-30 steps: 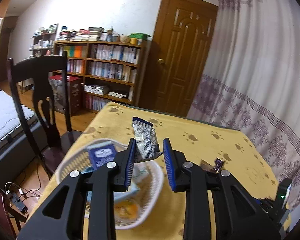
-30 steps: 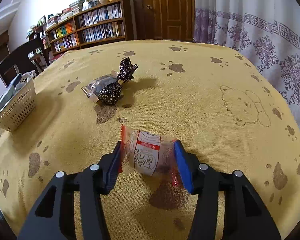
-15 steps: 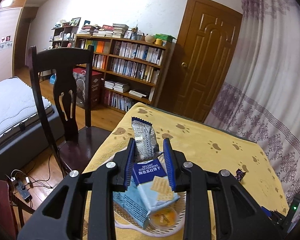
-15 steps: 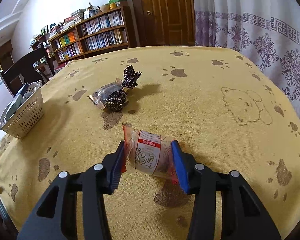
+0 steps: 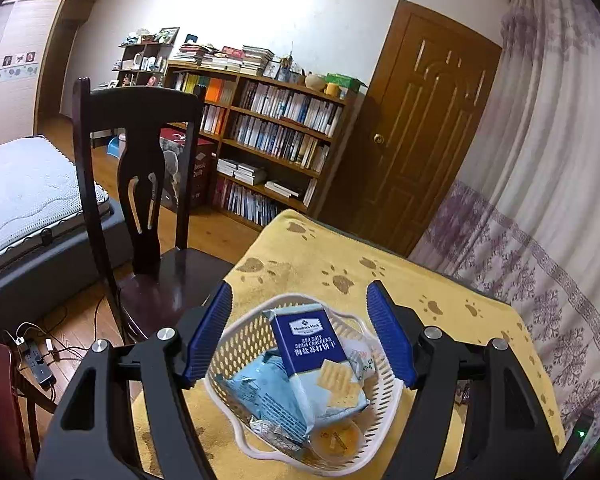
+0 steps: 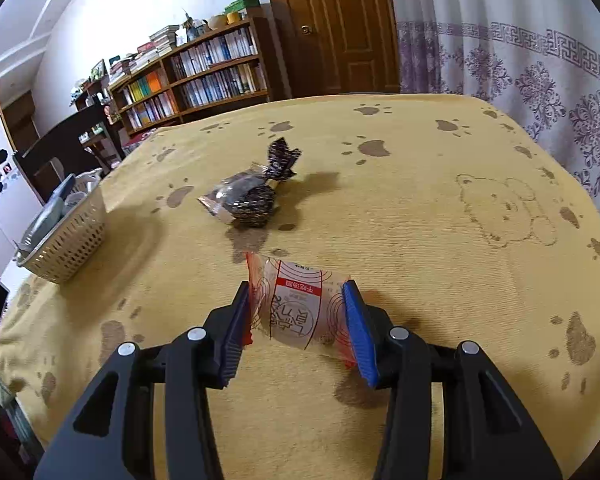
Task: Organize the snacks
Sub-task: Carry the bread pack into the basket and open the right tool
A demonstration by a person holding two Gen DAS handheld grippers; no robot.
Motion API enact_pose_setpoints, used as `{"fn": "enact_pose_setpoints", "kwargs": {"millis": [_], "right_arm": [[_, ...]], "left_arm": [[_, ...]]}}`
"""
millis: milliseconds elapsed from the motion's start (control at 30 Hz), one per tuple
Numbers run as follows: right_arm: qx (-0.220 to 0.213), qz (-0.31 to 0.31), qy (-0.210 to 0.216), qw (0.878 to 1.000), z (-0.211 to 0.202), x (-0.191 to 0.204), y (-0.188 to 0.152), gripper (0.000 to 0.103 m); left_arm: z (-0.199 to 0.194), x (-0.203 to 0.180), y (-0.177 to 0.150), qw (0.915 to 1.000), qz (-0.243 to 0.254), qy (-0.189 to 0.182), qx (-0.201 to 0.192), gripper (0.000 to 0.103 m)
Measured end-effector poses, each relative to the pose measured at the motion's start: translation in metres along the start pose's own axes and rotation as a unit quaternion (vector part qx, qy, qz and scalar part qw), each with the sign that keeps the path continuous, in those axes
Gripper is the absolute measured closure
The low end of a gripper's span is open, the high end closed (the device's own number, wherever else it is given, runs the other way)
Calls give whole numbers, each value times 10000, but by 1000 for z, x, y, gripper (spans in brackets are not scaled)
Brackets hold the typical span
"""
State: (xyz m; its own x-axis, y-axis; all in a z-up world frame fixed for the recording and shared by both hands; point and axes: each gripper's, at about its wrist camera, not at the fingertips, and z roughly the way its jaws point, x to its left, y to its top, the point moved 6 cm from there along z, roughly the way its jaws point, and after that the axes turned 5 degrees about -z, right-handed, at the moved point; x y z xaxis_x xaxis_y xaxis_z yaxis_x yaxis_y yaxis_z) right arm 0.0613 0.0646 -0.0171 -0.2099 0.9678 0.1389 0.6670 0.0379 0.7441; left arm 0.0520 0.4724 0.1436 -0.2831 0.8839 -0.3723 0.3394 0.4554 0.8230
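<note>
My left gripper (image 5: 299, 292) hangs open, jaws spread wide, just above a white mesh basket (image 5: 236, 344) at the table's left corner. In the basket lie a dark blue cracker pack (image 5: 308, 340), a light blue packet (image 5: 260, 396), a grey-white packet (image 5: 360, 360) and an orange jelly cup (image 5: 334, 438). My right gripper (image 6: 297, 288) is shut on a clear red-printed snack packet (image 6: 300, 308), low over the yellow paw-print tablecloth (image 6: 420, 208). Beyond it lie a dark patterned twist-wrapped sweet (image 6: 252, 204) and a clear wrapper (image 6: 218, 198). The same basket (image 6: 68, 240) shows at the far left.
A dark wooden chair (image 5: 140, 152) stands against the table's left side, beside the basket. A bed (image 5: 20, 192) and a power strip (image 5: 40, 364) on the floor lie further left. A bookshelf (image 5: 268, 148), a door (image 5: 416, 140) and a patterned curtain (image 6: 520, 60) sit behind the table.
My left gripper swung over the basket and opened, and the grey packet it held now lies in the basket. The right gripper kept its grip on the red-printed packet and barely moved.
</note>
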Motion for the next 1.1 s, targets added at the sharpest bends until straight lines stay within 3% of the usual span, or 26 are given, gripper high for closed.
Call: {"fn": "enact_pose_setpoints", "kwargs": {"millis": [467, 767, 1100], "right_arm": [[-150, -251, 850, 9960, -16, 68, 43, 57], [-249, -1206, 1403, 9824, -17, 188, 90, 57], [-138, -2053, 1632, 9649, -2, 308, 114, 57]], "left_arm": [[-18, 8, 11, 9996, -84, -29, -254, 26], [-38, 25, 25, 9982, -273, -17, -540, 24], [-51, 58, 37, 9952, -514, 337, -763, 24]]}}
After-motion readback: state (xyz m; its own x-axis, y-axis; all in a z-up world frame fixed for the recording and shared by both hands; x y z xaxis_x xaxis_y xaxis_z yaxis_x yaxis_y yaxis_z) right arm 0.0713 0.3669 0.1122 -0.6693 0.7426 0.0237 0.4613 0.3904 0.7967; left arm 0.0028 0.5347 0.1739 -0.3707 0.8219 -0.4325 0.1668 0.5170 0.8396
